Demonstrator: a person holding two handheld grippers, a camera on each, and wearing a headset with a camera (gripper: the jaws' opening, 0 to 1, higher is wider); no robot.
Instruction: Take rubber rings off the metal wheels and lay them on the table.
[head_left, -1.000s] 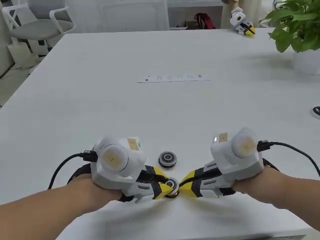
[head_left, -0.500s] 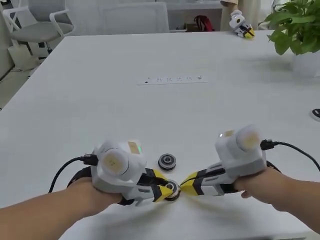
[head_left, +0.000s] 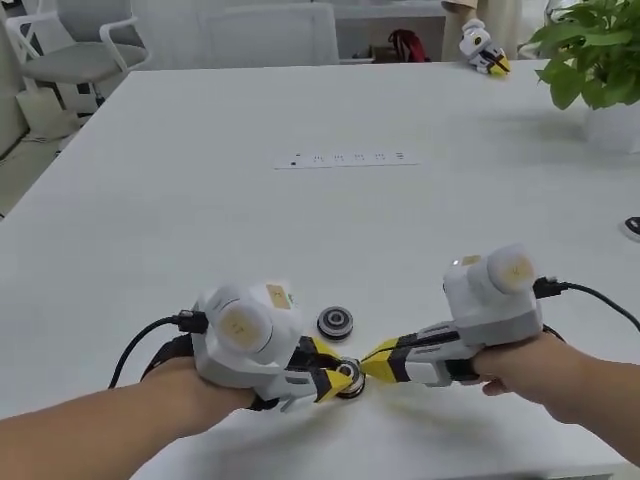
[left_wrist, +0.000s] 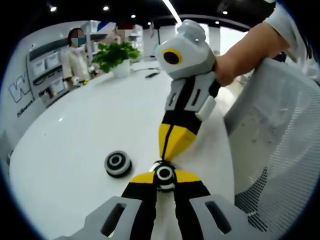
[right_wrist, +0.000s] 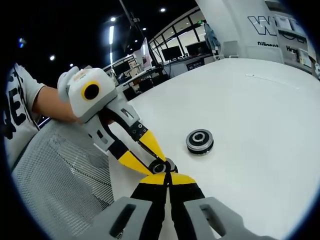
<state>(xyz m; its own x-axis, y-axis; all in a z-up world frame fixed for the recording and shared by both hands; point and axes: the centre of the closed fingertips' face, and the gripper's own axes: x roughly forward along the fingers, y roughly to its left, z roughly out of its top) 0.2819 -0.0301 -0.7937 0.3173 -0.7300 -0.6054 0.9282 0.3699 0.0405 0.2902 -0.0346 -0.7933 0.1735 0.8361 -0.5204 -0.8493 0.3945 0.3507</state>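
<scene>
Head view, left hand-held gripper (head_left: 338, 379) grasping metal wheel (head_left: 349, 374), right hand-held gripper (head_left: 367, 368) clenched beside it

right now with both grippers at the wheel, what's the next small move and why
Probably pull the right gripper slowly away from the left gripper. The left is clamped on the wheel, and the right's jaws are shut at its rim, seemingly on the ring, though I can't confirm the pinch. Pulling apart should peel the ring off.

Two metal wheels (head_left: 335, 322) (head_left: 347, 377), two grippers (head_left: 338, 381) (head_left: 369, 366), one plant (head_left: 590, 50), one power strip (head_left: 347, 158).
</scene>
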